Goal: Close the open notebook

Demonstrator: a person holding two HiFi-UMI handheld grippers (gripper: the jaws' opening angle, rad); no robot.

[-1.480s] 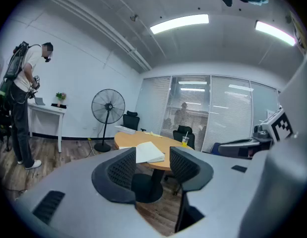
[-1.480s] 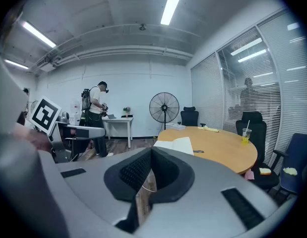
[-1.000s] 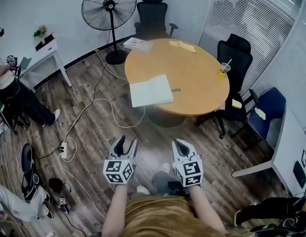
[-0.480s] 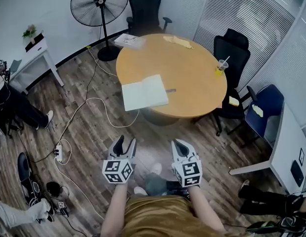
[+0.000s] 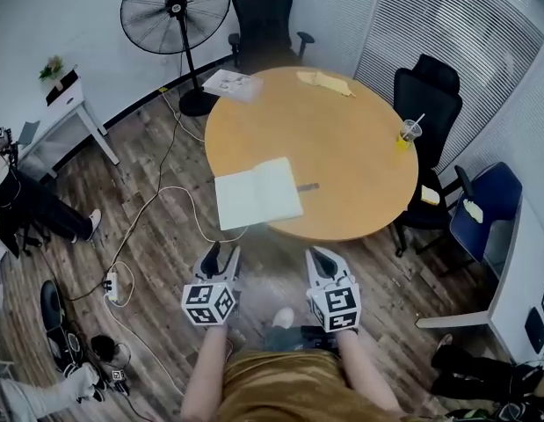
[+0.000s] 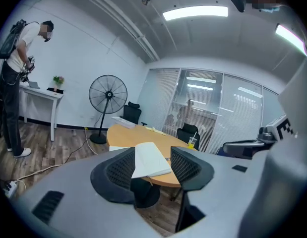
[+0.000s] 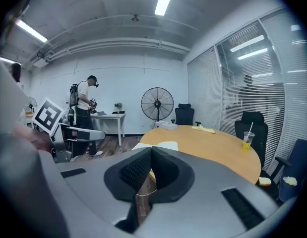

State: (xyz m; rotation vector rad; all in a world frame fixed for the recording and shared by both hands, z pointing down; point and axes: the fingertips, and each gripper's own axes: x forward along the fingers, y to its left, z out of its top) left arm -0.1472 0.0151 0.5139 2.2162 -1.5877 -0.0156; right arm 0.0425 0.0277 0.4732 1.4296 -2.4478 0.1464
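Observation:
The open notebook (image 5: 257,192) lies flat with white pages up, near the front-left edge of the round wooden table (image 5: 342,139). Both grippers hang over the floor short of the table, well apart from the notebook. My left gripper (image 5: 221,255) is open with nothing between its jaws; in the left gripper view the notebook (image 6: 151,159) shows through the gap of the gripper (image 6: 153,167). My right gripper (image 5: 322,258) is shut on nothing. In the right gripper view its jaws (image 7: 149,170) meet and hide most of the notebook (image 7: 161,145).
A small dark pen (image 5: 308,186) lies right of the notebook. A drink cup (image 5: 409,133), papers (image 5: 229,83) and a yellow item (image 5: 324,81) sit farther along the table. Black chairs (image 5: 264,20) (image 5: 430,95), a fan (image 5: 176,7), a floor cable with a power strip (image 5: 113,286) and a person (image 5: 17,192) surround it.
The table and notebook have slid lower and nearer in the head view as I came closer. Both grippers keep their place and their jaw states.

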